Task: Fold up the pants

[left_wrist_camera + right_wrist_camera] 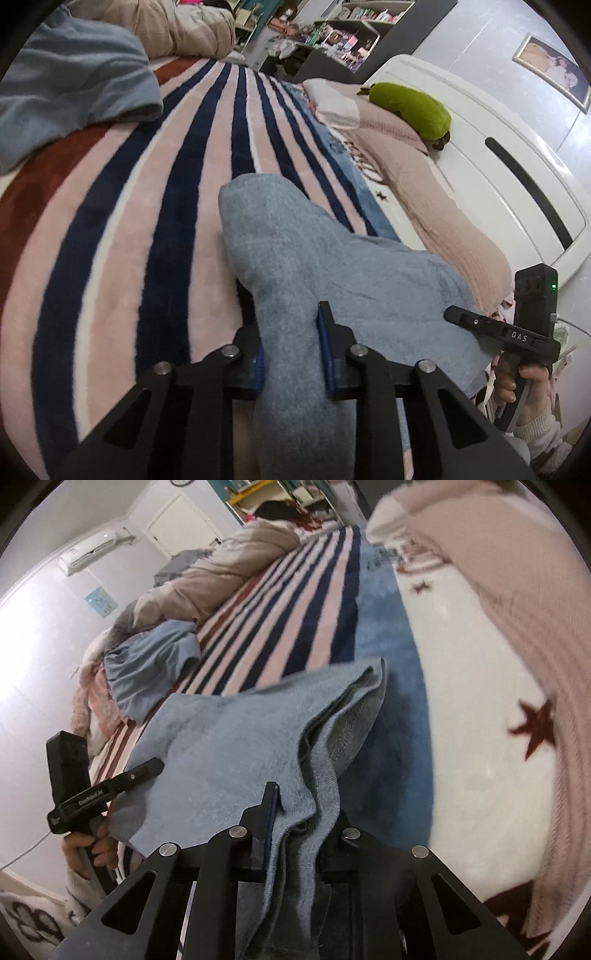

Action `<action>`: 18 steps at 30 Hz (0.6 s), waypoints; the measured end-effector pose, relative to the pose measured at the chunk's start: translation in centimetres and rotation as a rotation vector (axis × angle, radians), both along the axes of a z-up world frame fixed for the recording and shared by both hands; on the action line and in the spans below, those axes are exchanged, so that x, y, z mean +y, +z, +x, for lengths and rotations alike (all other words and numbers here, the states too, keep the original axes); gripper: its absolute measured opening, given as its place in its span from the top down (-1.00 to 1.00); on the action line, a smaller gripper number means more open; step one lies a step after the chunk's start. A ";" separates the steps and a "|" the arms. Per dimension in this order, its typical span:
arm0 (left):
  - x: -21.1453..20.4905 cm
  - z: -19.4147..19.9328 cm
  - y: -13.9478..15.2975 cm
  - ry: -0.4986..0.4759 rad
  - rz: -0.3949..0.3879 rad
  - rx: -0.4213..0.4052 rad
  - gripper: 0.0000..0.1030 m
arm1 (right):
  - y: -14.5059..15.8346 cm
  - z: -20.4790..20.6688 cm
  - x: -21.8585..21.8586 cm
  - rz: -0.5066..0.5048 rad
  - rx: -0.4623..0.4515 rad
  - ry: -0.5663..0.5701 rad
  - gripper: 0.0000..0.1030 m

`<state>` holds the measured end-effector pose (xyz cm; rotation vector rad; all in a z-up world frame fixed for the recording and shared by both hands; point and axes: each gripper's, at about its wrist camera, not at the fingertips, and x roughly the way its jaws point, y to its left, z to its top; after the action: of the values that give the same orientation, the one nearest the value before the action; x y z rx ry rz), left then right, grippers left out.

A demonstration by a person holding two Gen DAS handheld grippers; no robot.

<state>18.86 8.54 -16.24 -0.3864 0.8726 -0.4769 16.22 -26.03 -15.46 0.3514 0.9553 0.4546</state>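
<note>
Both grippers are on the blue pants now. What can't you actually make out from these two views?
- Left wrist view: the left gripper grips the pants; the cloth's lower end is cut off by the frame.
- Right wrist view: the right gripper holds layered edges; its right finger is hidden by cloth.
- Waistband or leg cuff: cannot tell.

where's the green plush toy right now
In the left wrist view the green plush toy lies at upper right, on the pink ribbed blanket against the white headboard, well beyond the blue pants.
</note>
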 end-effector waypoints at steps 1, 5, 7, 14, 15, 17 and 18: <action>0.2 -0.1 0.5 0.003 0.003 -0.016 0.62 | 0.8 -0.2 0.3 -0.007 -0.023 -0.002 0.79; 2.5 -0.6 2.1 0.030 -0.014 -0.065 0.63 | 2.9 -0.4 2.1 -0.014 -0.060 0.007 0.80; 4.0 -1.0 2.8 0.040 -0.013 -0.083 0.63 | 3.7 -0.3 3.6 -0.021 -0.074 0.018 0.80; 13.1 -2.8 5.6 0.119 0.022 -0.140 0.63 | 5.3 0.9 12.2 -0.020 -0.079 0.109 0.80; 14.8 -3.3 6.0 0.140 0.034 -0.148 0.63 | 5.3 1.0 13.3 -0.023 -0.080 0.126 0.80; 17.9 -4.2 6.7 0.185 0.067 -0.168 0.63 | 5.4 1.7 17.3 -0.027 -0.079 0.184 0.80; 19.4 -4.6 6.9 0.214 0.087 -0.174 0.63 | 5.3 1.9 18.6 -0.028 -0.078 0.204 0.80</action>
<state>14.22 27.90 -9.32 -0.3479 0.6718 -0.2692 18.15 -7.47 -10.11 0.2100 0.9240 0.6362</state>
